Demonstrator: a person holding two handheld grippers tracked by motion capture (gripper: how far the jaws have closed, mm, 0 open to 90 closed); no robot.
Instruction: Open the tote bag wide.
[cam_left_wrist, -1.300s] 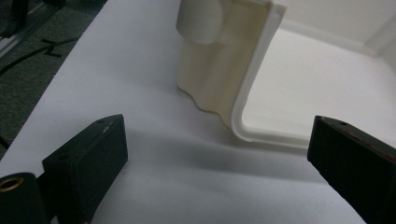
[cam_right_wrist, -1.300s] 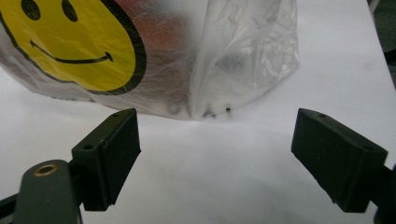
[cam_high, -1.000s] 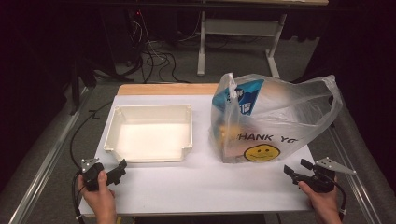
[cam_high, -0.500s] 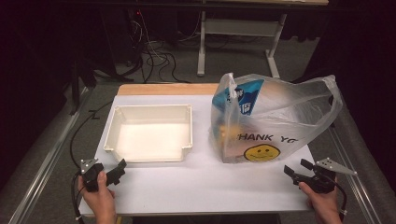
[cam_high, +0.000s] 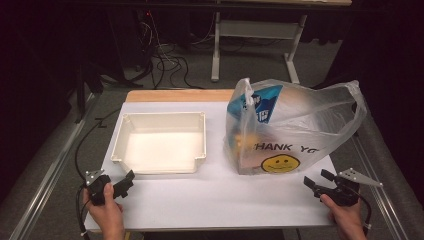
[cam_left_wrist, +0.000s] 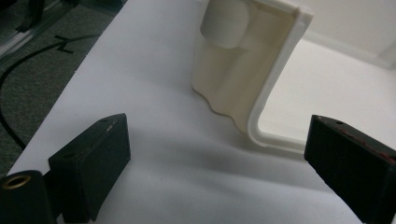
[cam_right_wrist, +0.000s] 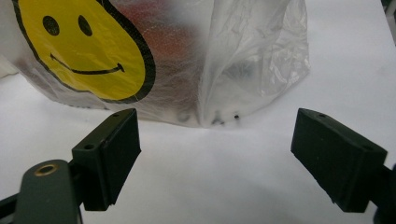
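2 grippers are held at the near edge of the white table, unmoved since 1 second ago. Jaws of the left gripper are spread wide, pointed at the cream tray just beyond. Jaws of the right gripper are likewise parted, empty, near the smiley-face plastic bag, which stands right of the tray.

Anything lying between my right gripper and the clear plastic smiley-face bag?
No: the right gripper view shows bare white table between the right gripper and the clear plastic smiley-face bag.
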